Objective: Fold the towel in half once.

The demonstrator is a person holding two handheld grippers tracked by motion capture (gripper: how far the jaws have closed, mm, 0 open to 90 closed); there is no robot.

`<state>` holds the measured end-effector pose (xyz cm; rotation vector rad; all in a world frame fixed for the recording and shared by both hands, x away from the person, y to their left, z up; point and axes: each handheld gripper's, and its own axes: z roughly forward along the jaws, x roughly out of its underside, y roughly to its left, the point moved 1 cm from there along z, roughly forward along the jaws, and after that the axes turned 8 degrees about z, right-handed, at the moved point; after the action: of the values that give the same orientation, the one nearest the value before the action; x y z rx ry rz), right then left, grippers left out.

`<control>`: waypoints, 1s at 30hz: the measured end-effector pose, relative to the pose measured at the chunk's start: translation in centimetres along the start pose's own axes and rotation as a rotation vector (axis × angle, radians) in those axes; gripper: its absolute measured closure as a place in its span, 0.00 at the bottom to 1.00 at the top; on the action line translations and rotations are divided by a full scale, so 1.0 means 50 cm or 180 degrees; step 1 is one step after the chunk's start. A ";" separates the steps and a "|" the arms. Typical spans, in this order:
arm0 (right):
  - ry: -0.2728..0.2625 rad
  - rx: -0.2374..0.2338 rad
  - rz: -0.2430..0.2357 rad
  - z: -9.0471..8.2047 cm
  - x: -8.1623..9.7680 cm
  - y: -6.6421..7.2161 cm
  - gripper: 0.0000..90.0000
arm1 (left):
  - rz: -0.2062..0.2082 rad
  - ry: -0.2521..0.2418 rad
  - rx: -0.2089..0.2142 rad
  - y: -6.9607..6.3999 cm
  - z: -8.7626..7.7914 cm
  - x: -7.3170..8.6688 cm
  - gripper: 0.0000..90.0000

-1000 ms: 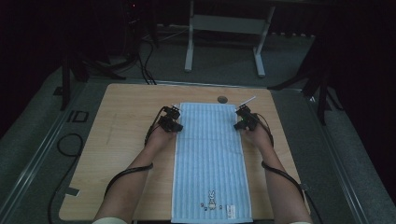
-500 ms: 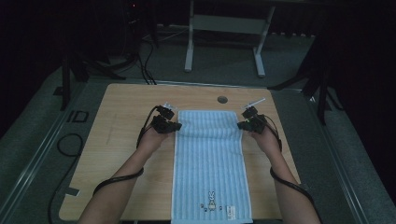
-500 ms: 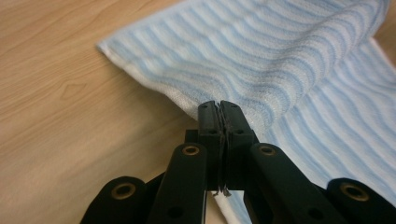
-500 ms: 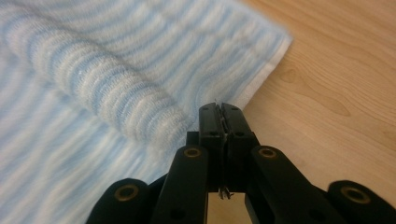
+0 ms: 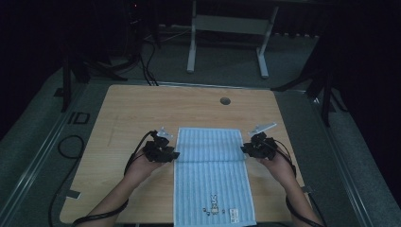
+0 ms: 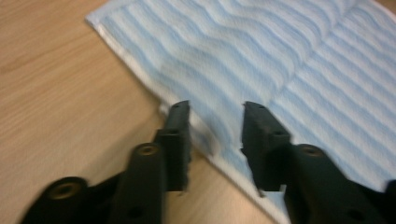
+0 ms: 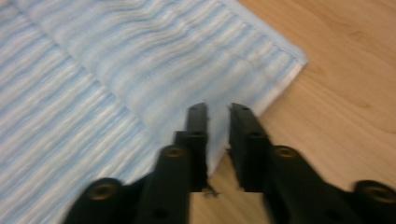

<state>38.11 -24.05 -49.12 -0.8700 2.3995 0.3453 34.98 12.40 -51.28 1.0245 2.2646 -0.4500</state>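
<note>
I read this as a towel fold with its first fold just laid. My left gripper (image 5: 171,153) sits at the near-left corner of the folded flap, and its jaws have just been opening: in the left gripper view they stand spread, with the white hem of the blue striped towel (image 5: 210,175) lying between them but not pinched. My right gripper (image 5: 246,150) mirrors it at the flap's opposite end; its jaws have also just been parting and show a narrower gap astride the towel's edge, with no squeeze on the cloth that I can see. Beyond both grippers the far part of the towel lies doubled over toward me, its fold line running straight from one gripper to the other. Behind them, toward me, the single layer with the small printed motif reaches the near edge of the counter (image 5: 142,109). So one fold looks done and released; I judge any further fold is still to do. Both forearms come in low from my side, hands angled inward, grippers pointing at the towel's two side edges.
</note>
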 end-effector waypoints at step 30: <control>0.0395 0.0080 0.0155 0.135 -0.036 -0.019 0.89 | 0.0098 0.0257 -0.0033 0.048 0.133 -0.060 0.72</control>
<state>42.67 -21.09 -53.59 -0.8456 2.5372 0.2868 40.95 8.78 -54.51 1.0890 2.3163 -0.3900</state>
